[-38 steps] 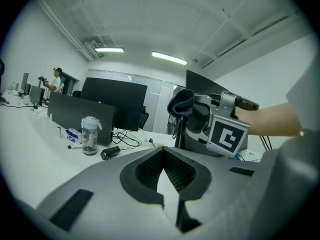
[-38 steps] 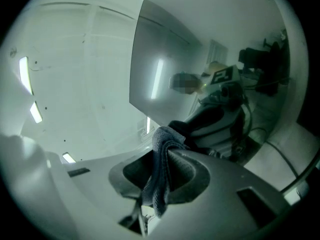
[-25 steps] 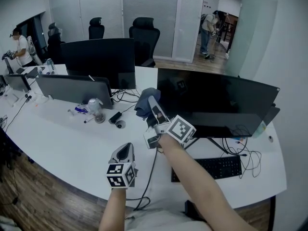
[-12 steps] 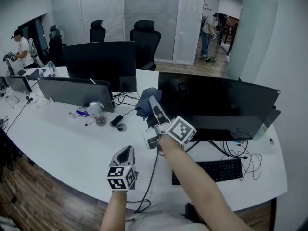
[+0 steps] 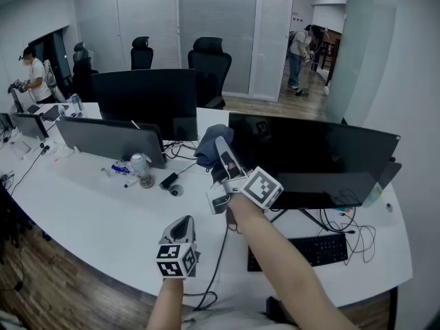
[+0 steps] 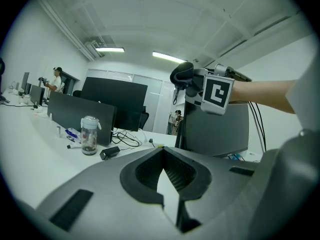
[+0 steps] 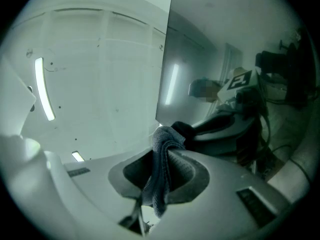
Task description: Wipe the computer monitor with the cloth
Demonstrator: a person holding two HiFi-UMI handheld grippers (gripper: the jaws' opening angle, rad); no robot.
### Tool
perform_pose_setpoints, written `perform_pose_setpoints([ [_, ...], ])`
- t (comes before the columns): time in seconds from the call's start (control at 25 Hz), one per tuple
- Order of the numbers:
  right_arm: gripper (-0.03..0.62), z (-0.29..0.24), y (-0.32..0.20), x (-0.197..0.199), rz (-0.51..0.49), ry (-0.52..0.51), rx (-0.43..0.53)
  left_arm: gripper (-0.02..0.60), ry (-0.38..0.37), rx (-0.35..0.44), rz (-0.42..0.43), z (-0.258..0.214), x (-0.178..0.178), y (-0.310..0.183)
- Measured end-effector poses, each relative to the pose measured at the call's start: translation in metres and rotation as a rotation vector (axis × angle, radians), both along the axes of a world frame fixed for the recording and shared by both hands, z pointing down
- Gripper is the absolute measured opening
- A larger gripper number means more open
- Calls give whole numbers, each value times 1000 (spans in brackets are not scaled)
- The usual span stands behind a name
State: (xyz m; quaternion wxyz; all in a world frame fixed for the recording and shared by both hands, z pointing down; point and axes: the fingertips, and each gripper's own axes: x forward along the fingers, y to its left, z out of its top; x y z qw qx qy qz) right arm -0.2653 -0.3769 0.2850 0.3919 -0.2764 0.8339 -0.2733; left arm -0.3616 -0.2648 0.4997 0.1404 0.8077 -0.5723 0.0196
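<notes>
While the right gripper (image 5: 221, 150) is pinching the cloth (image 5: 207, 146) tight between its jaws at the monitor's (image 5: 313, 153) upper left corner, wiping is probably only beginning.

- Technique, as judged: the bunched cloth is needing to lead the jaw tips, so that only fabric is meeting the screen. Light, even, overlapping passes from that corner toward the monitor's right edge are looking safest, since hard pushing may be rocking the monitor.
- Left gripper (image 5: 180, 227): hanging low, left of and well before the monitor, over the worktop (image 5: 89, 205). Its jaws are pressed together, carrying nothing.
- Unclear: whether the cloth is touching the screen. The forearm is hiding the monitor's lower left part, and the dark screen is showing no dirt.
</notes>
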Motion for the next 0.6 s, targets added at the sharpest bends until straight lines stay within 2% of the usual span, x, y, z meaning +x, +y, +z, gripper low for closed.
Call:
perform_pose_setpoints([
  [0.6, 67, -34, -3, -1, 5, 18, 69, 8, -6, 6, 14, -3, 4, -3],
])
